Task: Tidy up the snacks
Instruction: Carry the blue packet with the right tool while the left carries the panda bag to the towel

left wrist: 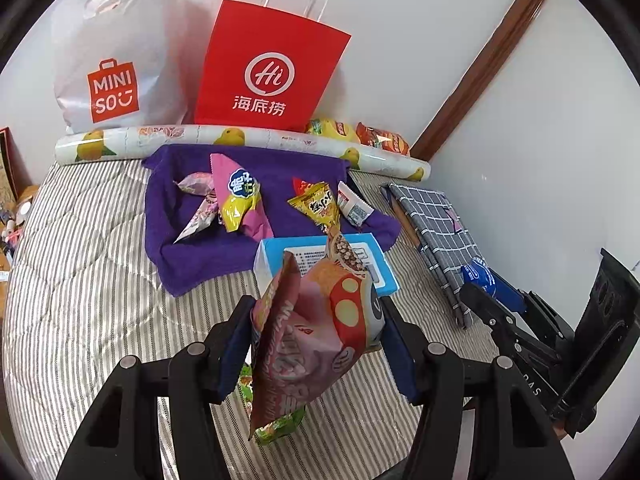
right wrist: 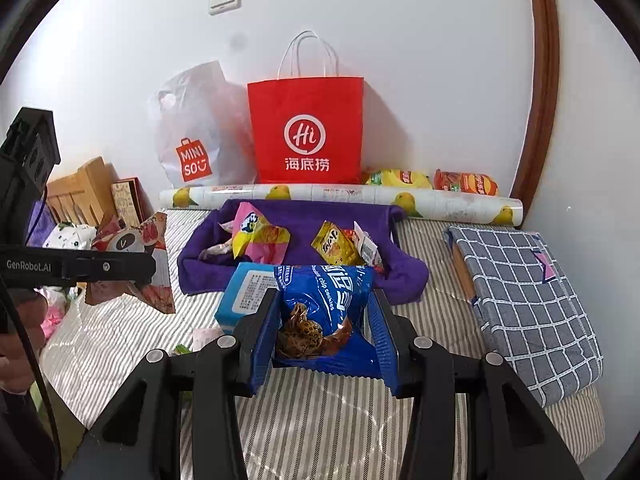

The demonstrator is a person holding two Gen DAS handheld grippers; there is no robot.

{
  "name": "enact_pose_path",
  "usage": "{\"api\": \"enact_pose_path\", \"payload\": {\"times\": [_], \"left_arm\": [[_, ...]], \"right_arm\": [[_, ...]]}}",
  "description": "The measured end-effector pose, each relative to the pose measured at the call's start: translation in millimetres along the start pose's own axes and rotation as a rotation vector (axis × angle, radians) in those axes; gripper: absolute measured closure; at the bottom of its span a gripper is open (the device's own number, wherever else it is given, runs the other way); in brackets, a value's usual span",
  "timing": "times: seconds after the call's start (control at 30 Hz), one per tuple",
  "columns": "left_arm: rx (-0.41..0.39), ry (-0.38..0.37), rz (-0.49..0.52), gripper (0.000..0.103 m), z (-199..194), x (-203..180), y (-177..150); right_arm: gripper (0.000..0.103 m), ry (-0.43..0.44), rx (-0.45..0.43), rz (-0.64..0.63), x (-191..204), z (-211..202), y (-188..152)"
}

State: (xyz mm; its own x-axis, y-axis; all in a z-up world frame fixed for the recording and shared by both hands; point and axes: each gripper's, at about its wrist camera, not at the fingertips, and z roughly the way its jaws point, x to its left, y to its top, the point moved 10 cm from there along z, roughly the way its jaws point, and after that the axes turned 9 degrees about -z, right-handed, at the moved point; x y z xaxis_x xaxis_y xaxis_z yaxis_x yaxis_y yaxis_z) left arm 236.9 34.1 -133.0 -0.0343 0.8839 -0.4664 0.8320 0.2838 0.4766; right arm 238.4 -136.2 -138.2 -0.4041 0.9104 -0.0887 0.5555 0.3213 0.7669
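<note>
Two snack packets are held off the striped bedding (left wrist: pixel 80 264), one in each tool. A pink mushroom-print bag (left wrist: pixel 316 320) is clamped between the pads of the left gripper (left wrist: pixel 316 344); a blue chocolate-chip cookie pack (right wrist: pixel 324 300) is pinched by the right gripper (right wrist: pixel 324 336). At twelve o'clock of both, a purple towel (left wrist: pixel 192 256) is seen bearing small packets, with a light-blue box (left wrist: pixel 268 260) touching its near edge. A red paper bag (right wrist: pixel 306 128) is propped against the wall farther toward twelve.
</note>
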Motion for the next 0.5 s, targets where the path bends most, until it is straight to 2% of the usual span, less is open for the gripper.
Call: {"api": "enact_pose_path", "payload": {"times": [0.5], "left_arm": [[-0.011, -0.008, 0.014, 0.045, 3, -9, 20]], "right_arm": [[0.059, 0.045, -0.019, 0.08, -15, 10, 23]]}}
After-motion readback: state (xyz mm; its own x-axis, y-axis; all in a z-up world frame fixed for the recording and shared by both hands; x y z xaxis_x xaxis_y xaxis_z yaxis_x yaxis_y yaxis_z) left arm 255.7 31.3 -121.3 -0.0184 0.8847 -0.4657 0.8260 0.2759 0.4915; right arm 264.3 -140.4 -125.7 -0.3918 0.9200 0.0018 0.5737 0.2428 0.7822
